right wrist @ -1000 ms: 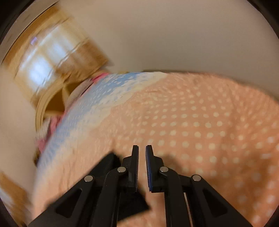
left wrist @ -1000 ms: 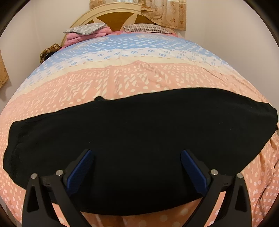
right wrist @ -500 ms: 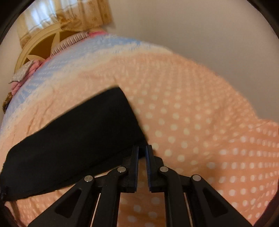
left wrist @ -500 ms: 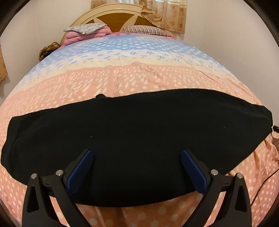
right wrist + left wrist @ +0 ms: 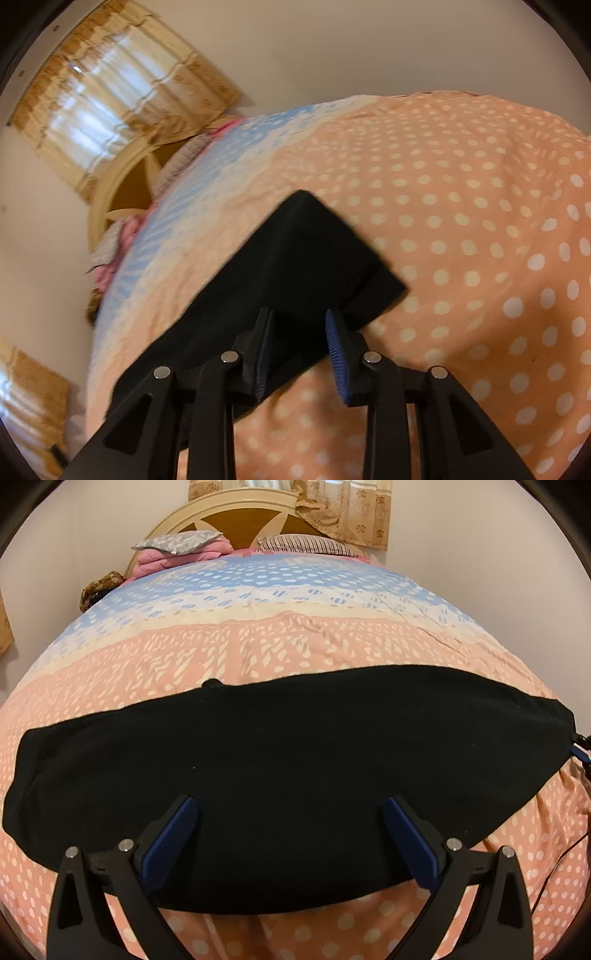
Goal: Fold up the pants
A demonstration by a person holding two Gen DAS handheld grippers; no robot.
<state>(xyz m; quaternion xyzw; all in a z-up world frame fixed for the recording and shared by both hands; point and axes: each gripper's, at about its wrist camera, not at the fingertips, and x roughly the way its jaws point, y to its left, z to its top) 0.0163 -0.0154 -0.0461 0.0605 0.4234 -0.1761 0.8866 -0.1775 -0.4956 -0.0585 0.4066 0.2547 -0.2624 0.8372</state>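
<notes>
black pants (image 5: 295, 775) lie flat across the dotted bedspread (image 5: 258, 646), long axis running left to right in front of me; my left gripper (image 5: 291, 834) hangs over their near edge, jaws spread wide, holding nothing. my right gripper (image 5: 299, 339) is at the right-hand end (image 5: 314, 251), nearer its corner; jaws partly open astride the cloth edge, not clamped on it.

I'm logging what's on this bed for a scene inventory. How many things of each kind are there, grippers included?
Black pants: 1
Pillows at the headboard, grey patterned pillow and striped pillow: 2
Pink folded blanket: 1
Patterned bedspread: 1
Grippers, left gripper and right gripper, both open: 2
Total: 7
</notes>
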